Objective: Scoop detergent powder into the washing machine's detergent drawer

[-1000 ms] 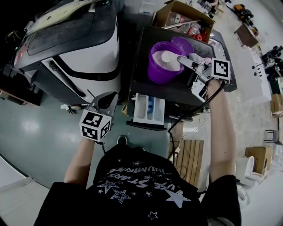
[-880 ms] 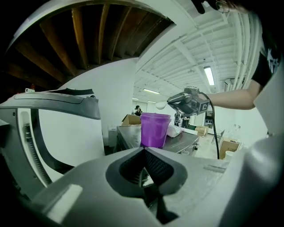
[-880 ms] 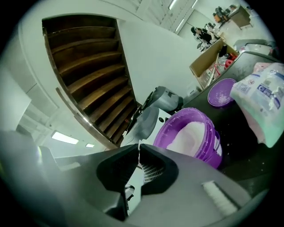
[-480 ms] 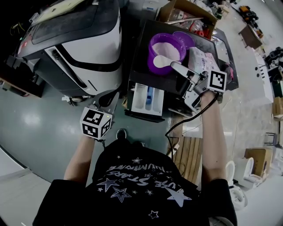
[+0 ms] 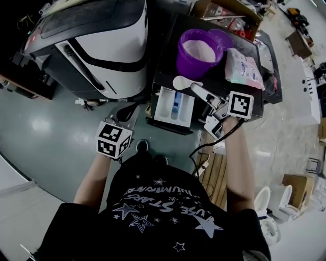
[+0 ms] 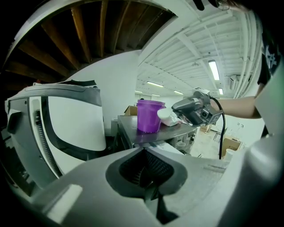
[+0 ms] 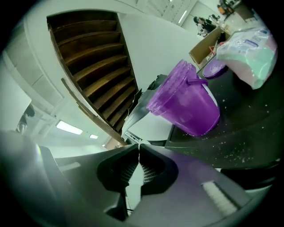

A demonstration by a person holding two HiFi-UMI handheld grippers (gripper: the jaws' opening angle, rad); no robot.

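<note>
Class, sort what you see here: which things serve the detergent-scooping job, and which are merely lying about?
For the job:
- white scoop, held in the right gripper
- purple tub of powder
- open detergent drawer

Lying about:
- purple lid
- plastic packet
- cardboard box
- wooden pallet

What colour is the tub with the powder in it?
The tub is purple, clearest in the right gripper view.

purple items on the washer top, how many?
2. The purple tub of powder stands on the washing machine's top; a purple lid lies at its far side, beside the detergent bag. None looks hidden.
</note>
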